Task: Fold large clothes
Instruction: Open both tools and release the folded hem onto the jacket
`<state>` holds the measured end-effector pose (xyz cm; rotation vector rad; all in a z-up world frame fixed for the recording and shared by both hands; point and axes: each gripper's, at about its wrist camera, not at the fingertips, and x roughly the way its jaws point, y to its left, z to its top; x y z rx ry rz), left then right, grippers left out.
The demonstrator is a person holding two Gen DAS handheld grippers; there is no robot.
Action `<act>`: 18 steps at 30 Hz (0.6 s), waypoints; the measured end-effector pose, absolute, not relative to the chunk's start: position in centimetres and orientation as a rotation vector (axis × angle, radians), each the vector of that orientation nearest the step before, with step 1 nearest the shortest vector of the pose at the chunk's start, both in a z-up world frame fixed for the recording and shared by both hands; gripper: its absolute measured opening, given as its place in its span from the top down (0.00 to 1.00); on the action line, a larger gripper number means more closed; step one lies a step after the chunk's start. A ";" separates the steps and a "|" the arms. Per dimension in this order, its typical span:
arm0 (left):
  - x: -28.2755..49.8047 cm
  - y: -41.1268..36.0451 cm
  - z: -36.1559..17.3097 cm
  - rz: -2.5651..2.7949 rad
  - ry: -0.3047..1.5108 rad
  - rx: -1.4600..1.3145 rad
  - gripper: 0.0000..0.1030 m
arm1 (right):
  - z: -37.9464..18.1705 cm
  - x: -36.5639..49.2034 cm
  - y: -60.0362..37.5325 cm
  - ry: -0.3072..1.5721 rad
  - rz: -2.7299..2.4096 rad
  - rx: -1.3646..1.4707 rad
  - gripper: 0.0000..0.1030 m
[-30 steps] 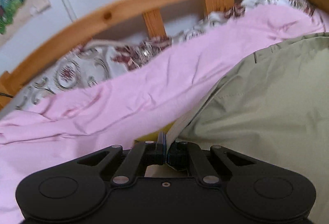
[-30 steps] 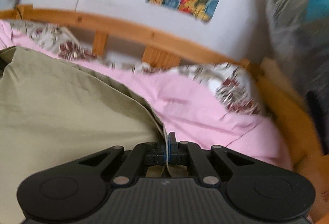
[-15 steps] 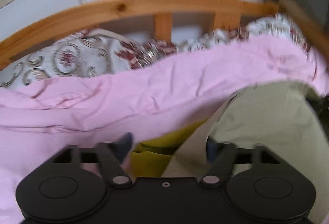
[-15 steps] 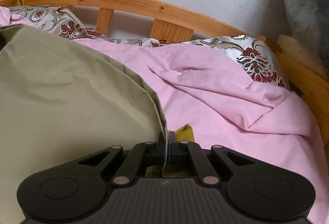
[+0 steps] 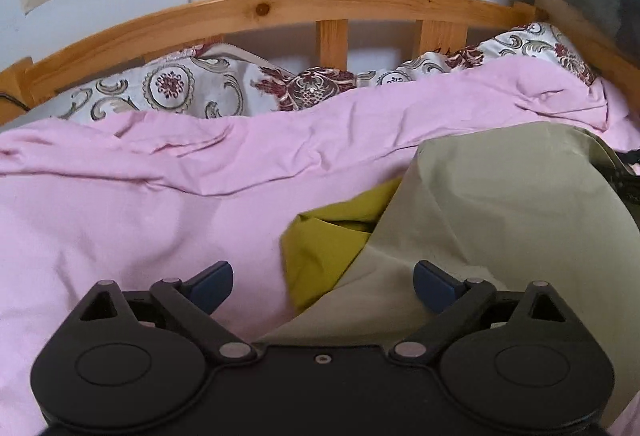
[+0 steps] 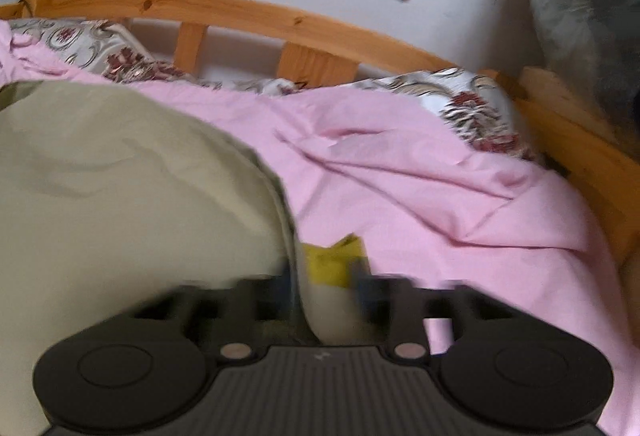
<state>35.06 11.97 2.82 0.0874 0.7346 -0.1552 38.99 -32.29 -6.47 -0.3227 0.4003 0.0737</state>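
A big soft khaki cloth (image 5: pixel 500 220) lies in smooth folds on the wrinkly pink sheet (image 5: pixel 140 204) of the wooden bed (image 5: pixel 320 2). A yellow-green piece (image 5: pixel 320 248) peeks from under it. The left tongs (image 5: pixel 323 282) have just spread wide apart, gripping nothing. The right tongs (image 6: pixel 320 286) have just opened too, blurry, with the cloth's edge loose between them.
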 end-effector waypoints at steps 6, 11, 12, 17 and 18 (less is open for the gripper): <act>31.8 13.7 4.3 -0.209 0.621 -0.018 0.01 | -4.1 35.5 -34.1 0.367 0.095 -0.333 0.07; 29.1 13.8 4.2 -0.166 0.592 0.025 0.01 | -5.3 35.8 -33.9 0.405 0.053 -0.367 0.02; 28.5 13.7 4.0 -0.170 0.596 0.031 0.01 | -5.7 36.3 -34.0 0.415 0.024 -0.351 0.02; 26.4 12.4 3.0 -0.231 0.615 0.080 0.01 | -7.6 39.3 -37.4 0.463 -0.074 -0.080 0.00; 26.4 11.7 2.5 -0.231 0.612 0.124 0.01 | -7.7 39.6 -38.3 0.466 -0.080 -0.012 0.00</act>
